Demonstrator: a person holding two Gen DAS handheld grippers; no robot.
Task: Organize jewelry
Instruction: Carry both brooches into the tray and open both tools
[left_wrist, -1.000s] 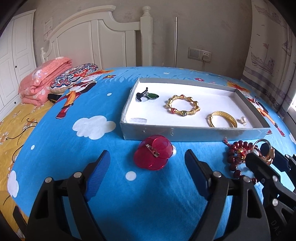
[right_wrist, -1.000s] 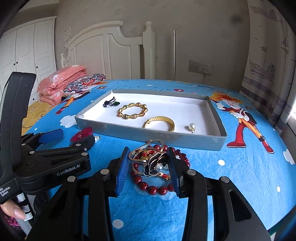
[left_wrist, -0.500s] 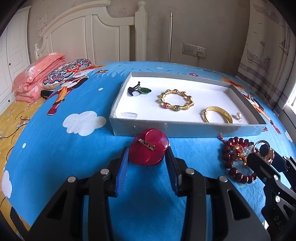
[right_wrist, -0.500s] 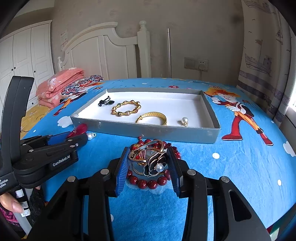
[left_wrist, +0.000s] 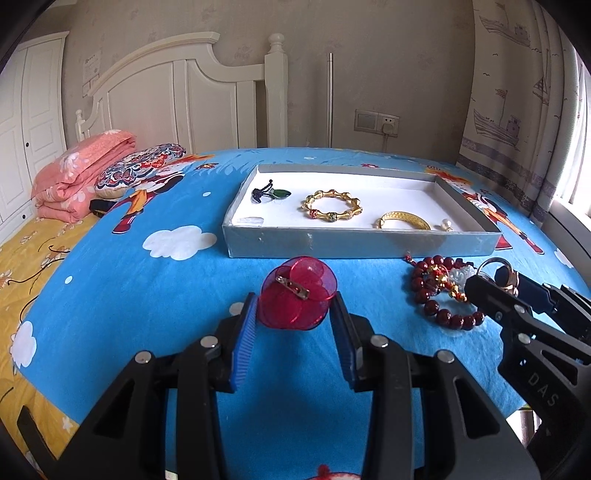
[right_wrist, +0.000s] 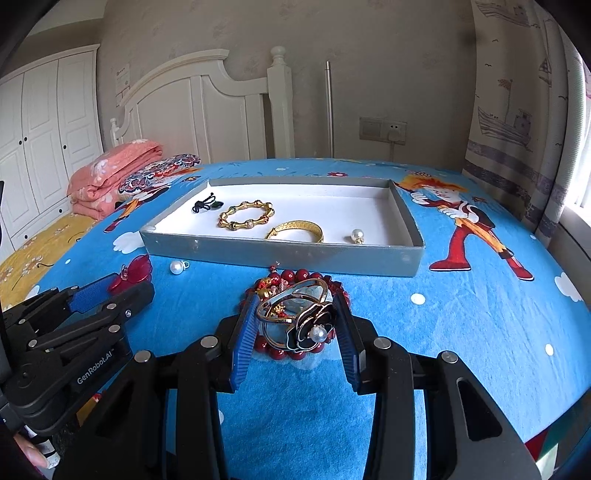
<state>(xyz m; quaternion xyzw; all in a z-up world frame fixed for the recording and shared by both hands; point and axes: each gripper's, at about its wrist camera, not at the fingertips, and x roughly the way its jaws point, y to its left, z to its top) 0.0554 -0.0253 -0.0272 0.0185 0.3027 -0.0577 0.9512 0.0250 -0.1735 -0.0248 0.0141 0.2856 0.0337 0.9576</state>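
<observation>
The tray (left_wrist: 332, 243) wall stands just beyond both grippers.

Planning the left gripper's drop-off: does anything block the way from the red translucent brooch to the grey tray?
Only the grey tray's near wall stands between; the red translucent brooch, clamped in the left gripper, must clear it. White floor just behind it looks free.
</observation>
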